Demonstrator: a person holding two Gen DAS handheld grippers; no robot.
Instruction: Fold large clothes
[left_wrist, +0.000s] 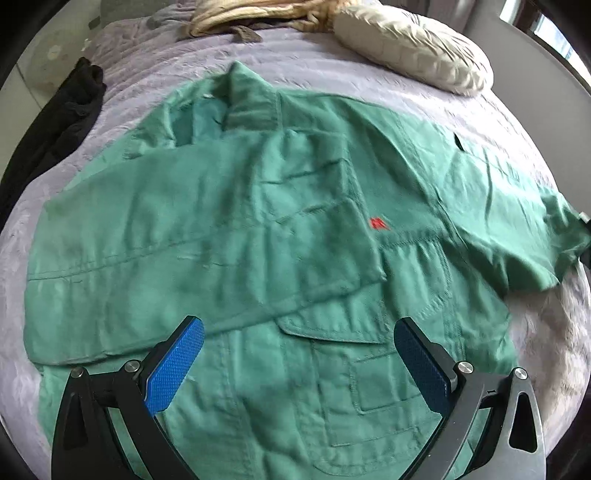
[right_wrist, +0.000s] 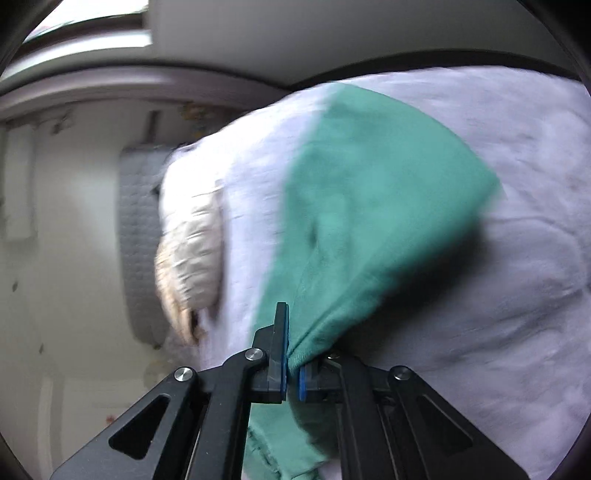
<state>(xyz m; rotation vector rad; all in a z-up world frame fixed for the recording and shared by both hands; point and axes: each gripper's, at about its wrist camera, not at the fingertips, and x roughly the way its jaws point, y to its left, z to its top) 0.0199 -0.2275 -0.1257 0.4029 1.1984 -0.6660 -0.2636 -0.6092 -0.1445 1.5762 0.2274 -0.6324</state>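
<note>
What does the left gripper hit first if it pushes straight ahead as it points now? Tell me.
Most likely the green jacket itself. The left gripper is open and empty, aimed down over the front pocket flap, with the folded sleeve just beyond. Depth is hard to judge, but only fabric lies ahead.

A bed (left_wrist: 332, 70) under a lilac-grey blanket fills the room; a cream pillow (left_wrist: 413, 48) lies near its edge, pale walls (right_wrist: 74, 221) behind, daylight overhead.
</note>
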